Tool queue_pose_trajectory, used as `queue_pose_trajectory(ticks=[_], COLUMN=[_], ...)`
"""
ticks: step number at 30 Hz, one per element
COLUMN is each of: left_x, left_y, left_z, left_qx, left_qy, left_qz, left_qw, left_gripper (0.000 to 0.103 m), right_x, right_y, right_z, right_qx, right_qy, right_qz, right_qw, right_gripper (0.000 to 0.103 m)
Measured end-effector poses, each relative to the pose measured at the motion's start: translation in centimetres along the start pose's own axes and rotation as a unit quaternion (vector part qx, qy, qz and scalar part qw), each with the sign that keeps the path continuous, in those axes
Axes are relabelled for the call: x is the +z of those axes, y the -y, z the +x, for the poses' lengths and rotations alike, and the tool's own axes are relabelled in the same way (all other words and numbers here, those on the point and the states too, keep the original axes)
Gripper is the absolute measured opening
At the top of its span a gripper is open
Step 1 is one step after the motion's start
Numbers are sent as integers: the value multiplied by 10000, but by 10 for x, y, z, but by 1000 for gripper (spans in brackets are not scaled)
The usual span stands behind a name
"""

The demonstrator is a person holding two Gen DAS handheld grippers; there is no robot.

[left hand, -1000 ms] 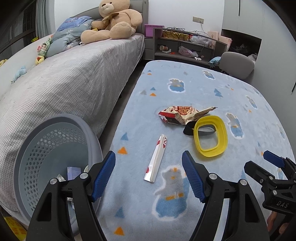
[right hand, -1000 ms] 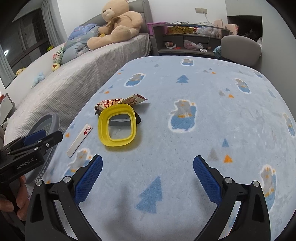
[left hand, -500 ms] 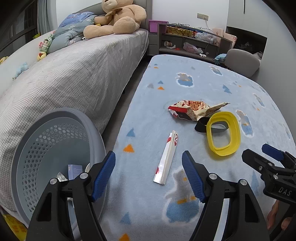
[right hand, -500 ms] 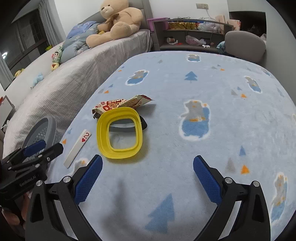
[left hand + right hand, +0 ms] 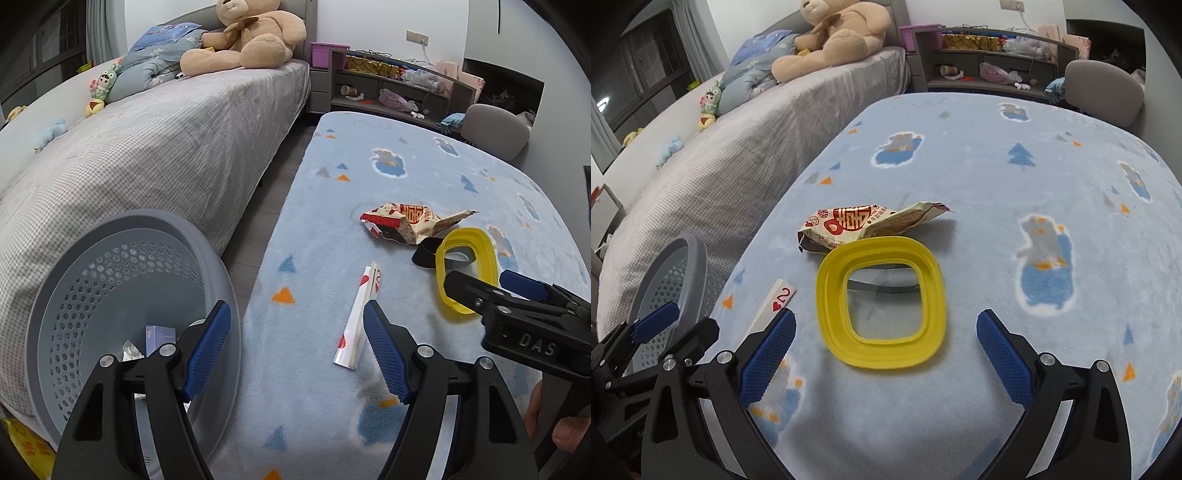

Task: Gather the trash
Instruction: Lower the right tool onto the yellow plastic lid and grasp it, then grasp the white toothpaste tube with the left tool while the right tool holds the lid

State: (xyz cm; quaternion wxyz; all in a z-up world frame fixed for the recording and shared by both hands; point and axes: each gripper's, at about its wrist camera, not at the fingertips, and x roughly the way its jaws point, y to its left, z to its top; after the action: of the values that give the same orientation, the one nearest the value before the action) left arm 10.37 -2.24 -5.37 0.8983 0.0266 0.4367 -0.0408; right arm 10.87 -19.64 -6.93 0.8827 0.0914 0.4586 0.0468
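Observation:
On the blue patterned rug lie a yellow plastic ring [image 5: 882, 302] [image 5: 466, 269], a crumpled red-and-cream snack wrapper [image 5: 857, 223] [image 5: 404, 221], a black band [image 5: 424, 254] half under the ring, and a playing card [image 5: 360, 314] [image 5: 777, 301]. My right gripper [image 5: 886, 354] hangs open just short of the yellow ring, nothing between its fingers. My left gripper [image 5: 297, 347] is open above the rug's left edge, its right finger [image 5: 384, 354] beside the card. A grey perforated basket [image 5: 92, 280] [image 5: 670, 273] holds a small box and scraps.
A bed [image 5: 147, 147] with a grey cover, a teddy bear [image 5: 251, 40] and soft toys runs along the left. A low shelf [image 5: 388, 85] and a grey chair [image 5: 495, 129] stand at the far end. A strip of bare floor [image 5: 255, 229] separates bed and rug.
The right gripper has moved forward and left toward the yellow ring, which now sits larger between its fingers. The left view has drifted slightly, basket and card shifting right. Both grippers stayed open.

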Motion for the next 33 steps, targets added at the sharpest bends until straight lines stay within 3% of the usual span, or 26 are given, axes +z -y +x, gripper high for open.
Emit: queue_pose_trajectory(ticks=[10, 12, 14, 15, 33], left_x=[-1, -1, -2, -2, -3], left_y=[-2, -1, 0, 1, 18], left_z=[0, 1, 2, 2, 7], left_qx=[-45, -75, -108, -122, -396], left_qy=[-19, -34, -60, -70, -270], left_qz=[2, 13, 27, 33, 263], left_qw=[10000, 10000, 9999, 9999, 9985], left_gripper=[71, 71, 71, 71, 71], right_x=[1, 0, -1, -1, -32], right_y=[-6, -6, -7, -7, 15], right_z=[14, 14, 15, 14, -46], right_qx=[-329, -346, -337, -340, 6], right_qy=[-53, -39, -89, -68, 150], right_qz=[-80, -133, -174, -185, -88], right_qw=[9994, 9993, 9992, 9992, 9998], right_gripper=[95, 86, 70, 69, 68])
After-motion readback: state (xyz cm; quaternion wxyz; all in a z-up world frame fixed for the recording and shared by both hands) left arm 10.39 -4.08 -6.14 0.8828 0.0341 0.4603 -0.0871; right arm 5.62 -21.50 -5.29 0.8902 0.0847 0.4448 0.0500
